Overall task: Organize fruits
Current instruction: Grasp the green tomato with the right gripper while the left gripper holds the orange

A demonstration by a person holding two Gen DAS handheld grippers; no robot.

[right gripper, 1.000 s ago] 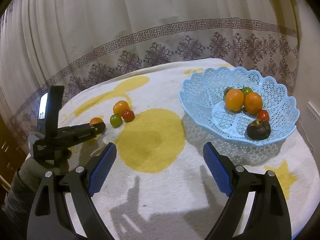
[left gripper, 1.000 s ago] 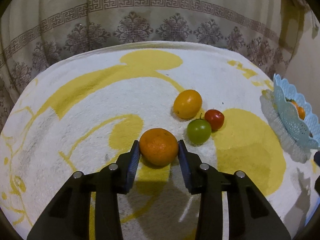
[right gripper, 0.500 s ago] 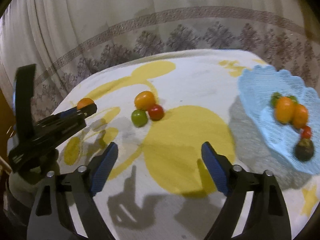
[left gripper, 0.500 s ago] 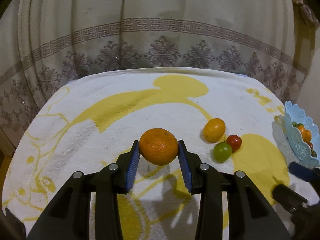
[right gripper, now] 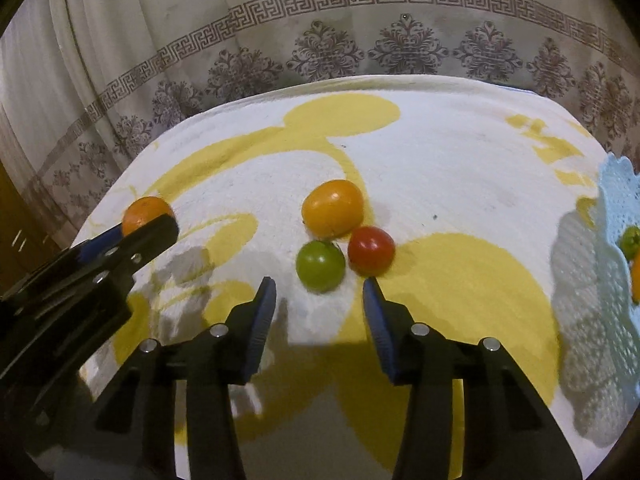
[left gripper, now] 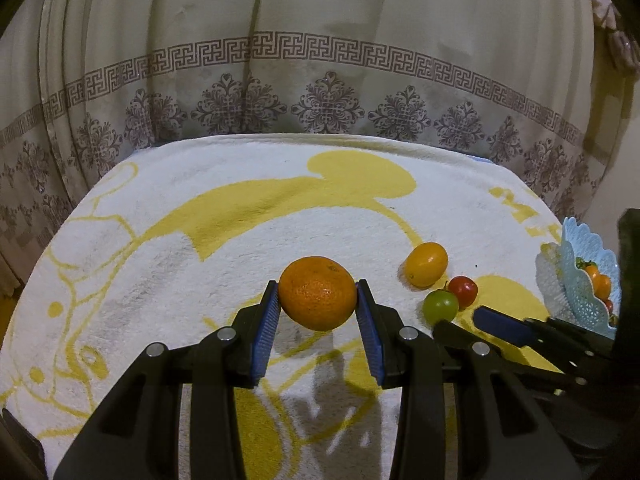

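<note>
My left gripper (left gripper: 317, 300) is shut on an orange (left gripper: 317, 293) and holds it above the towel; the orange also shows at the left of the right wrist view (right gripper: 145, 213). My right gripper (right gripper: 319, 294) is open and empty, just in front of a green tomato (right gripper: 320, 265). A red tomato (right gripper: 371, 249) and a yellow-orange fruit (right gripper: 332, 208) lie touching behind it. The same three fruits show in the left wrist view, green (left gripper: 440, 306), red (left gripper: 463, 291), yellow-orange (left gripper: 426, 263). A light blue lattice basket (right gripper: 618, 200) with several fruits stands at the right.
A white towel with yellow shapes (left gripper: 224, 216) covers the table. A patterned curtain (left gripper: 320, 80) hangs close behind the far edge. The basket shows at the right edge of the left wrist view (left gripper: 578, 280), behind the right gripper's fingers.
My left gripper has lifted the orange off the towel. My right gripper has swung left from the basket to the three loose fruits and narrowed its opening.
</note>
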